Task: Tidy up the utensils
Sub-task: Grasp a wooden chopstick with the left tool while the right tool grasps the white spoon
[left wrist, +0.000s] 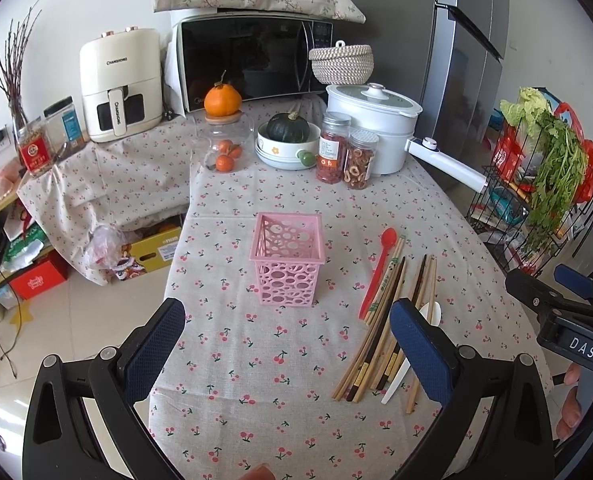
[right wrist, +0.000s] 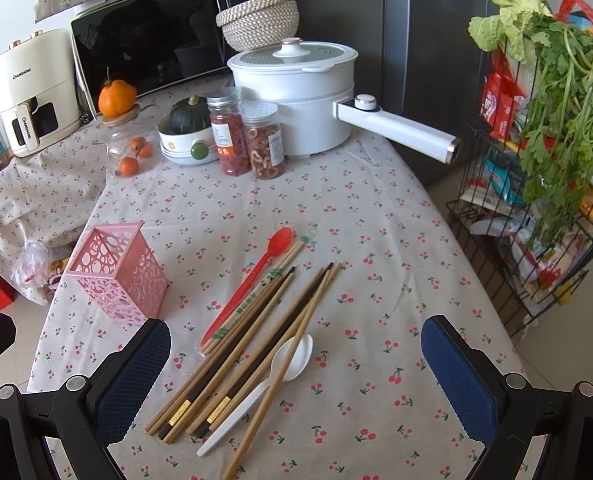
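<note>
A pink perforated utensil holder stands upright and empty on the cherry-print tablecloth; it also shows in the right wrist view. To its right lie a red spoon, a pile of several wooden and dark chopsticks, and a white spoon under one chopstick. My left gripper is open and empty, in front of the holder. My right gripper is open and empty, hovering over the near ends of the chopsticks and white spoon; its body shows in the left wrist view.
At the back stand a white electric pot with a long handle, two snack jars, a bowl with a dark squash, a glass jar with oranges, a microwave and an air fryer. A wire rack with greens stands off the table's right edge.
</note>
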`<state>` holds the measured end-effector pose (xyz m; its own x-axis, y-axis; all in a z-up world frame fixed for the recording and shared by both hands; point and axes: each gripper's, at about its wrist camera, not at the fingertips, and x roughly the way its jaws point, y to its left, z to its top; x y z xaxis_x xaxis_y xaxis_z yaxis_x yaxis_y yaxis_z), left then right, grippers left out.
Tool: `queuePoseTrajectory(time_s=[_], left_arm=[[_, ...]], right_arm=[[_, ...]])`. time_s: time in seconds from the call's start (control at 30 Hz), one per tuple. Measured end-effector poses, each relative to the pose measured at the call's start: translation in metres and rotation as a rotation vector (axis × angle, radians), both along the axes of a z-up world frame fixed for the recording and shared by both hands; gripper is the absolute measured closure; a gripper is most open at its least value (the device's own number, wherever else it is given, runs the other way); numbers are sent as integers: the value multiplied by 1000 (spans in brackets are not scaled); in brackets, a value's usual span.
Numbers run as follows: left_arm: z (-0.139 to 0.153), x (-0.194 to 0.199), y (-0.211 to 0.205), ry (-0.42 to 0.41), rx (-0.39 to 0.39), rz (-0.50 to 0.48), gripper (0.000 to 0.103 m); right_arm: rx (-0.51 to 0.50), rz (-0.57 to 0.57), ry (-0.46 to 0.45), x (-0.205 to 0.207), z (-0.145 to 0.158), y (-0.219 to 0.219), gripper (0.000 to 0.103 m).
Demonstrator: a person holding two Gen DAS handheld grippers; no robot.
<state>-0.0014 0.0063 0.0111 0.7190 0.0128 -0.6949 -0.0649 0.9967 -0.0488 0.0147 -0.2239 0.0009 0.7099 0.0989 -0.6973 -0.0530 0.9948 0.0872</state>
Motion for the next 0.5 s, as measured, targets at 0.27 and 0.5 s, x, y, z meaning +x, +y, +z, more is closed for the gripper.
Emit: queuePoseTrajectory(time_s=[0.27,0.5], left_arm=[[-3,18,-8,18,14,-47,0],[-22,53,-34,204,-61,-222,0]], right_arm=[[5,-34,-34,14,4,-14,0],[3,-45,85,44,-8,-32,0]])
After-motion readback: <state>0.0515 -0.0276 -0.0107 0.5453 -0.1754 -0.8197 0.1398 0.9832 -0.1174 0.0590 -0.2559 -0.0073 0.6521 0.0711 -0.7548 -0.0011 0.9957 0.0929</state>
